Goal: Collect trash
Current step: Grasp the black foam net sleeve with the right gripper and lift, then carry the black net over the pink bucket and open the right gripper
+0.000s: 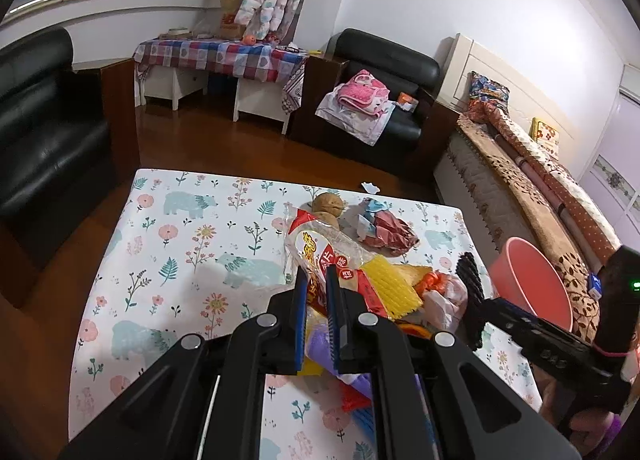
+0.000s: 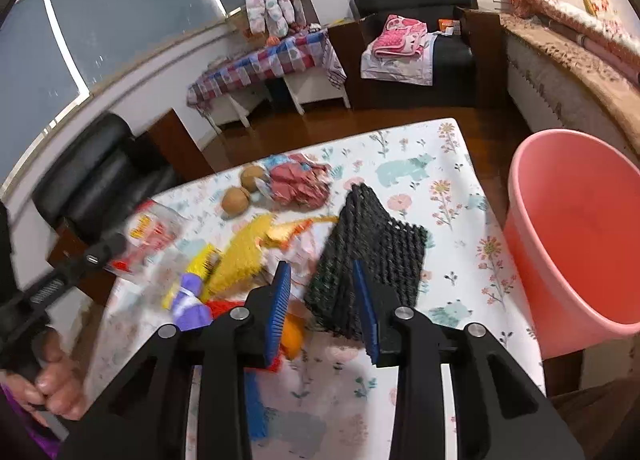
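Currently: left gripper [image 1: 316, 280] pinching a clear snack wrapper [image 1: 320, 248] with red and yellow print, fingers [image 1: 301, 292] nearly pressed together on the film, wrapper lifted off the bench [image 1: 180, 228].

Right gripper [image 2: 322, 280] fingers [image 2: 280, 292] part spread around a black foam net sleeve [image 2: 368, 248]; right blue pad against the sleeve's near face, left pad not clearly touching, so firm grip cannot be told. Sleeve standing tilted on the bench, toward its right edge.

Trash pile mid-bench, between the two grippers: yellow foam net [image 1: 390, 288], orange scrap [image 1: 430, 280], white crumpled plastic [image 1: 444, 300], purple wrapper [image 2: 190, 300] and red bits nearer the front edge. Pile blurred in the right wrist view.

Toward the far edge: two walnuts [image 1: 328, 205], one partly behind the held wrapper, and beside them a crumpled dark-red wrapper [image 1: 390, 232] with blue and white on it. Small white paper scrap [image 1: 370, 187] just past the far edge; on the floor or on the edge, cannot tell.

Pink plastic bucket [image 2: 568, 228] just off the bench's right edge, mouth tilted toward the bench, inside looks bare. A hand [image 2: 52, 380] on the left gripper's handle, seen at lower left of the right wrist view.
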